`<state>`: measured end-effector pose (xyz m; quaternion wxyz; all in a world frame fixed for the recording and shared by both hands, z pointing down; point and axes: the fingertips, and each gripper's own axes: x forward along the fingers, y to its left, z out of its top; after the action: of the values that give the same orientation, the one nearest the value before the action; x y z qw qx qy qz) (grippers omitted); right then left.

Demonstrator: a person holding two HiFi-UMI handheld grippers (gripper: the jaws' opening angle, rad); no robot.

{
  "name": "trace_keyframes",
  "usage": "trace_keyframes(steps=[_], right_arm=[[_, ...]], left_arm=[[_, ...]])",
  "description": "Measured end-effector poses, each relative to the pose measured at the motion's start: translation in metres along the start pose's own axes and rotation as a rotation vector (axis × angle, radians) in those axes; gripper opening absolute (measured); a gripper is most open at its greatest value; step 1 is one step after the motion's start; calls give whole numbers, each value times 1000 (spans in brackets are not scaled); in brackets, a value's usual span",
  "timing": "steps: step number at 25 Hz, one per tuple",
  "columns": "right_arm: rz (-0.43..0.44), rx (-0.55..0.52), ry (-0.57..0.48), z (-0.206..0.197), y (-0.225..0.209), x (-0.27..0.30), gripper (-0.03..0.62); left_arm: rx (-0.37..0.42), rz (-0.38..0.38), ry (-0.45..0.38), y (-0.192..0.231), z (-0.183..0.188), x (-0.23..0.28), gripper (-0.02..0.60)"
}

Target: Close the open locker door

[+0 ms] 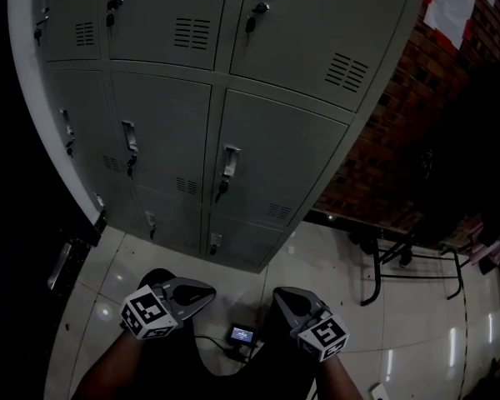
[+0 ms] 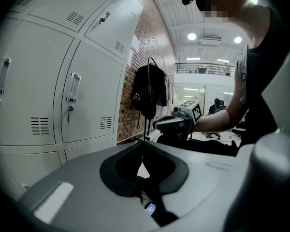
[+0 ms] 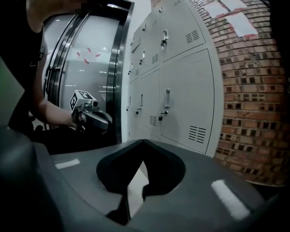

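Observation:
A bank of grey metal lockers (image 1: 258,148) stands ahead of me, and every door that shows lies flush with its frame, handles and keys on the left edges. My left gripper (image 1: 207,291) and right gripper (image 1: 278,295) hang low over the floor tiles, side by side and well short of the lockers. In the left gripper view the left gripper (image 2: 143,142) has its jaws together with nothing between them, and the right gripper (image 2: 160,123) shows beyond. The right gripper (image 3: 143,140) is likewise shut and empty, with the left gripper (image 3: 105,121) off to its left.
A brick wall (image 1: 417,115) with white papers (image 1: 450,7) runs right of the lockers. A black metal chair frame (image 1: 412,261) stands at its foot. A small lit device (image 1: 242,335) with a cable lies on the floor between my grippers. A black bag (image 2: 147,91) hangs on the brick.

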<state>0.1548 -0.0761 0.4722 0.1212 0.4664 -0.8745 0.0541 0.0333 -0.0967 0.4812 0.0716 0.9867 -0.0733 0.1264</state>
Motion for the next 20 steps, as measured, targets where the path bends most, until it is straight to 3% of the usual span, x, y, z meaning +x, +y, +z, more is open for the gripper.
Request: trace_keyframes(steps=[20], right_arm=[[-19,31,-68,6,-5,-9,2]], left_arm=[[26,5,44,-3,-4,7,12]])
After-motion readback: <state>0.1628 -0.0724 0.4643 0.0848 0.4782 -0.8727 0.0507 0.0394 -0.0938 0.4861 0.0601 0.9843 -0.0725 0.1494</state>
